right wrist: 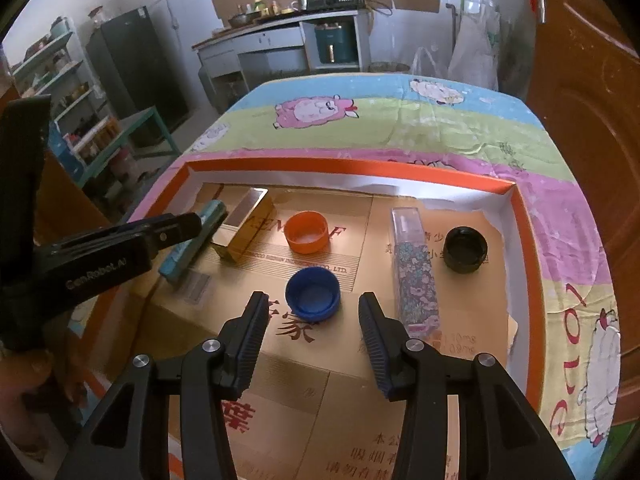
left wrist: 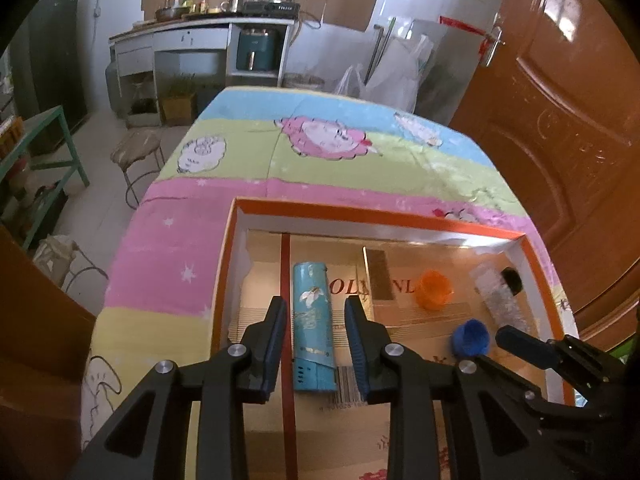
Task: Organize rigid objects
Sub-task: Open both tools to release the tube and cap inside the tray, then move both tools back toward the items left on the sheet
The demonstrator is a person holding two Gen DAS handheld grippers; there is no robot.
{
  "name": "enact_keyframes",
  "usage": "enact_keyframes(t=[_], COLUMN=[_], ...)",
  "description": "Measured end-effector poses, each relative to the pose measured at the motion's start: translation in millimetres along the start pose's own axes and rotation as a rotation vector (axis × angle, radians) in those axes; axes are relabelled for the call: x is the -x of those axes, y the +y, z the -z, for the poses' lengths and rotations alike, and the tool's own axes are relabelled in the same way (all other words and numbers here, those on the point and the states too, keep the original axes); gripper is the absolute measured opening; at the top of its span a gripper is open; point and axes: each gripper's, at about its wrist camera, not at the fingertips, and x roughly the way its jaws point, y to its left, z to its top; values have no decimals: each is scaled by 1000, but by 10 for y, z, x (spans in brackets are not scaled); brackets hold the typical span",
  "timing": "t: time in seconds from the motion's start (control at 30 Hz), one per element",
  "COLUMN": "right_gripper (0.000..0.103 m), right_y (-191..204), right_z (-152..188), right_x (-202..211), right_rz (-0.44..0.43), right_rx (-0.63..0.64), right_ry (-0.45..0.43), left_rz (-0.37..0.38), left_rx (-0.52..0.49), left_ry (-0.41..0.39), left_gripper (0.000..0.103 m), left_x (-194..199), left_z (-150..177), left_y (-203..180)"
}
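An orange-rimmed shallow box (left wrist: 376, 216) (right wrist: 344, 168) lined with cardboard lies on the table. In the left wrist view my left gripper (left wrist: 314, 312) is open, its fingers on either side of a teal slim box (left wrist: 312, 320) lying flat. In the right wrist view my right gripper (right wrist: 313, 308) is open just in front of a blue cap (right wrist: 313, 294). Also inside are an orange cap (right wrist: 306, 232), a black cap (right wrist: 466, 249), a clear floral box (right wrist: 414, 268) and a gold box (right wrist: 244, 230). The left gripper (right wrist: 176, 232) shows at the left over the teal box (right wrist: 192, 240).
The table carries a cartoon sheep cloth (left wrist: 320, 140). A brown door (left wrist: 560, 100) stands close on the right. A stool (left wrist: 136, 152) and green shelf (left wrist: 44, 140) stand left of the table. A kitchen counter (left wrist: 208, 28) is at the back.
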Motion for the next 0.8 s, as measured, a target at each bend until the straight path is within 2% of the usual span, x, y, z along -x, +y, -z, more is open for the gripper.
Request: enact_keyframes(t=[0.8], right_gripper=[48], right_y=[151], right_z=[365], right_x=[832], right_rz=[17], right_rx=[-27], right_ry=[-75], left_rz=[42], left_rx=[-30], left_ry=[-99], left_gripper=[30], left_x=[866], left_z=[317], left_y=[-187])
